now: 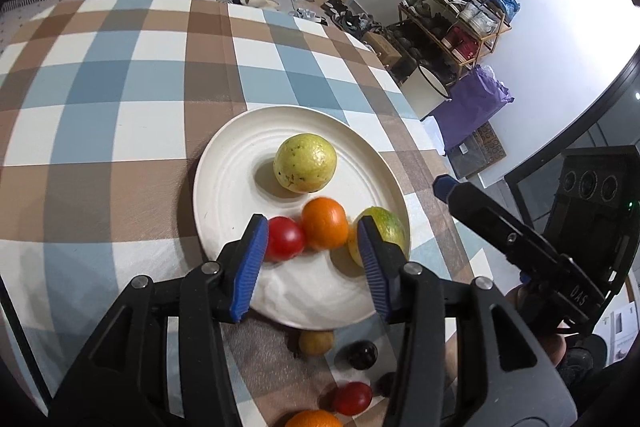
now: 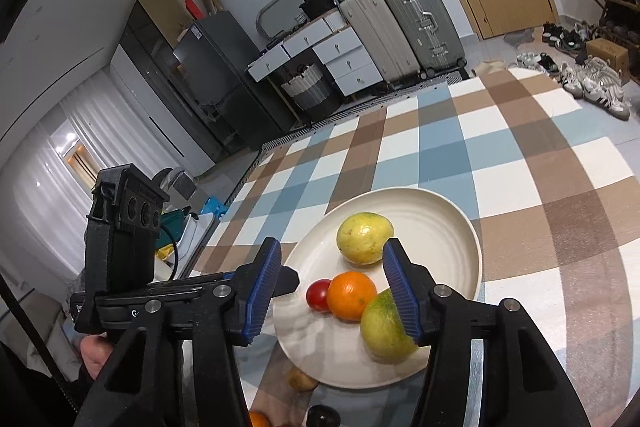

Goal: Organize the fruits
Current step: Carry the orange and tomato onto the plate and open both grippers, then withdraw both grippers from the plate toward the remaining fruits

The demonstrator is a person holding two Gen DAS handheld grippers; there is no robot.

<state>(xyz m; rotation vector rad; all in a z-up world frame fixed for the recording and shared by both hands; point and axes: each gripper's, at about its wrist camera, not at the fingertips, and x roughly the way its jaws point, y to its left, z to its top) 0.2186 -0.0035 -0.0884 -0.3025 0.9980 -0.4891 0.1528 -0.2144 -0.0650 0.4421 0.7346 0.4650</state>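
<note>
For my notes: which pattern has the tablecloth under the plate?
Checked, in blue, brown and white squares: the tablecloth, best in the left wrist view.

Worktop (image 1: 120,115) under checked cloth (image 1: 100,67): brown, blue, white squares. White ridged plate (image 1: 224,187) lies on cloth. Loose on cloth just off plate's 6 o'clock rim: small yellow-brown fruit (image 1: 316,342) touching rim's shadow, dark round fruit (image 1: 362,355) at its 3 o'clock, red tomato (image 1: 352,398) further toward 6, orange (image 1: 314,419) at bottom edge, partly cut off. Another dark fruit (image 1: 386,383) half hidden.
</note>
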